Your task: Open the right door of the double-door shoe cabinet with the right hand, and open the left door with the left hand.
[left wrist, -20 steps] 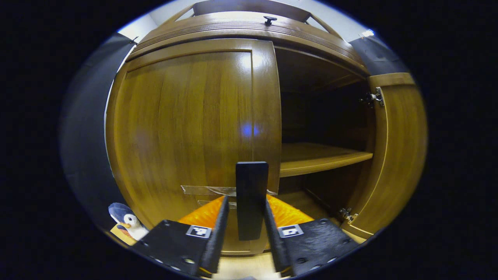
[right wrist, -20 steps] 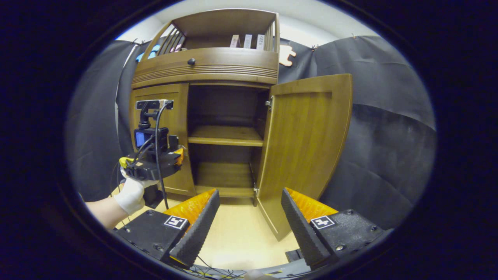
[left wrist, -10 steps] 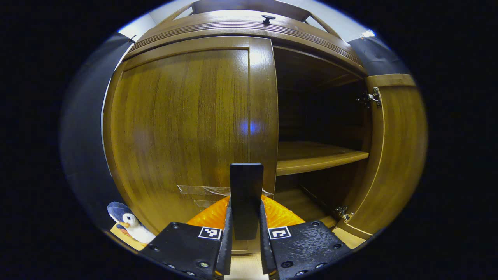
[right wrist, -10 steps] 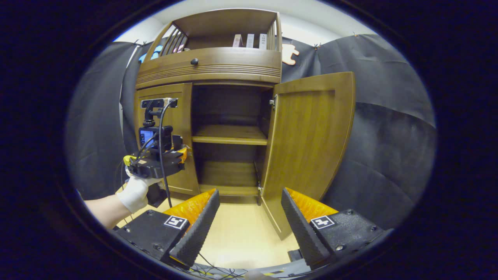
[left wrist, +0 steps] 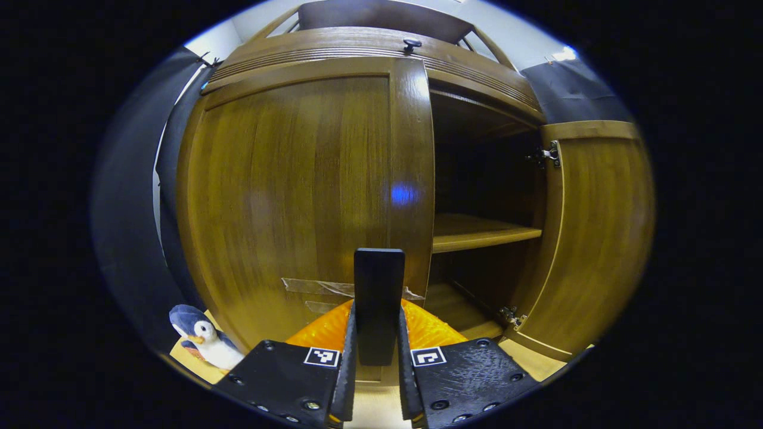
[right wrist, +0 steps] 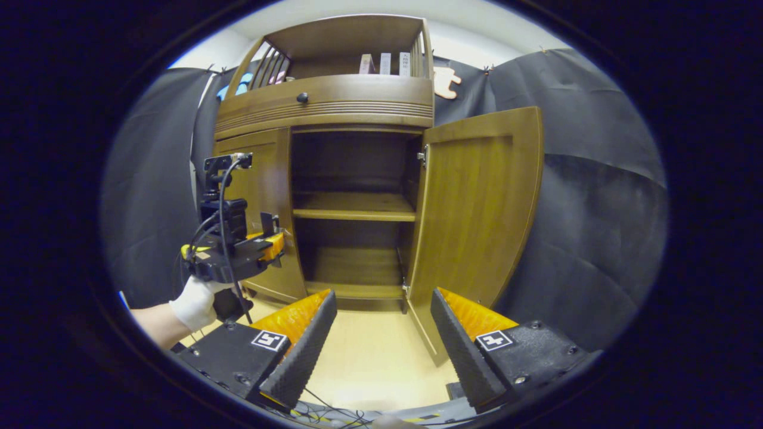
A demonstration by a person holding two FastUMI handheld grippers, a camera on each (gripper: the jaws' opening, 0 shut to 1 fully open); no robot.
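The brown wooden shoe cabinet [right wrist: 357, 107] has its right door [right wrist: 477, 208] swung wide open. The left door [left wrist: 298, 179] stands almost closed in front of me. A flat black upright handle [left wrist: 379, 280] sits near that door's free edge, and my left gripper [left wrist: 377, 310] is shut on it. In the right gripper view the left gripper [right wrist: 265, 241], held by a gloved hand [right wrist: 194, 301], is at the left door [right wrist: 256, 196]. My right gripper [right wrist: 381, 301] is open, back from the cabinet over the pale floor, with nothing between its fingers.
Inside the cabinet is a wooden shelf [right wrist: 351, 208]. A drawer with a dark knob [right wrist: 303, 97] runs above the doors, with an open rack on top. A penguin plush [left wrist: 205, 342] sits on the floor left of the cabinet. Cables [right wrist: 334, 411] trail near me.
The left gripper's fingers closed onto the black handle. Since then the hand has drawn back slightly, and the left door's free edge seems to have come out a little. The right gripper stayed open.
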